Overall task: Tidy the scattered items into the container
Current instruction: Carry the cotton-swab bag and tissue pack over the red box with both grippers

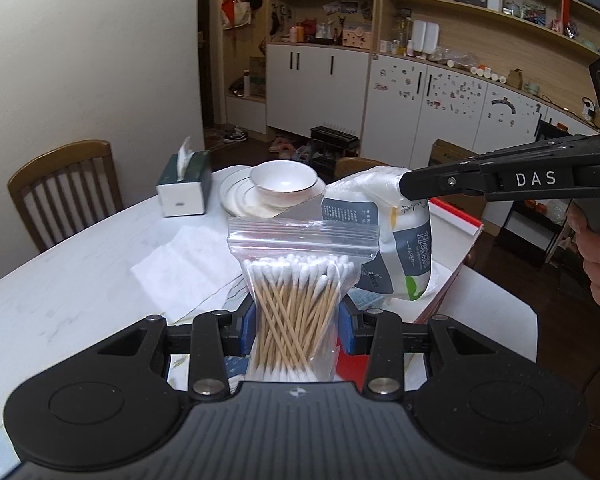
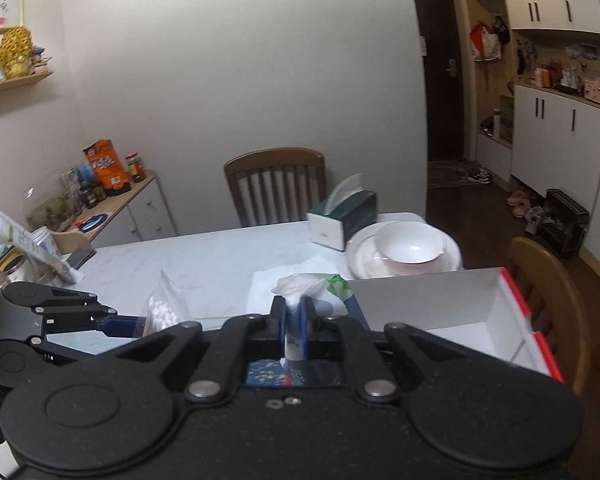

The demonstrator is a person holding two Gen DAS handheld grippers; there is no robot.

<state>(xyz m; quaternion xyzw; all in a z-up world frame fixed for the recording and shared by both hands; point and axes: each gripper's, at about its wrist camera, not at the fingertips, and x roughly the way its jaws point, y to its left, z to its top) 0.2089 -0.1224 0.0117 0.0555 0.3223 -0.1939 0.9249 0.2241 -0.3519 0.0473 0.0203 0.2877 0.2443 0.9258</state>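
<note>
Above the red-edged box, the left gripper clamps the swab bag and the right gripper pinches the tissue pack, both lifted for dropping in.

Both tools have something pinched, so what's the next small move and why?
Probably carry the right tool over the red-edged box and release: it grips the tissue pack beside the box, while the left tool holds the cotton swab bag.

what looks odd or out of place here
Nothing spilled or damaged. Both tongs are mid-carry: the left tongs hold a swab bag, the right tongs pinch a tissue pack over the box.
</note>
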